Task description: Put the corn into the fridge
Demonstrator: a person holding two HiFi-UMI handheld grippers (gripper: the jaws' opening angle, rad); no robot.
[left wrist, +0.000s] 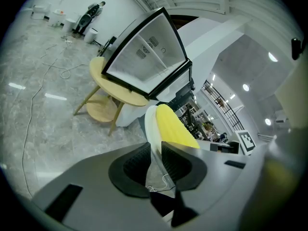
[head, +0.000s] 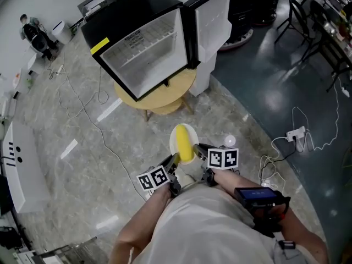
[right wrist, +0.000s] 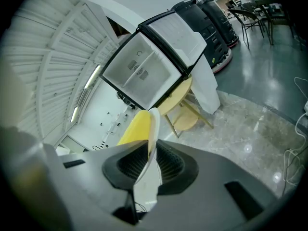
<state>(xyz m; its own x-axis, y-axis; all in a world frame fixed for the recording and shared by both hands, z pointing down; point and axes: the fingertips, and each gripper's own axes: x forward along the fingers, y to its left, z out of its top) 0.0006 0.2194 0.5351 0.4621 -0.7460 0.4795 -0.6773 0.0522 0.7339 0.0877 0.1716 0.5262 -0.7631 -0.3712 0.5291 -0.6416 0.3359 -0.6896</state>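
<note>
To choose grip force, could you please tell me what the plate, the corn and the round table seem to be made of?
The plate: smooth white, thin rim; ceramic or melamine, cannot tell which.
The corn: even bright yellow, smooth, no kernels visible; probably a plastic or foam replica.
The table: pale matte tan top, slanted legs; likely light wood or veneer.

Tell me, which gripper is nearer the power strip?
Right. The right gripper grips the plate rim toward the power strip; the left gripper grips the far rim.
</note>
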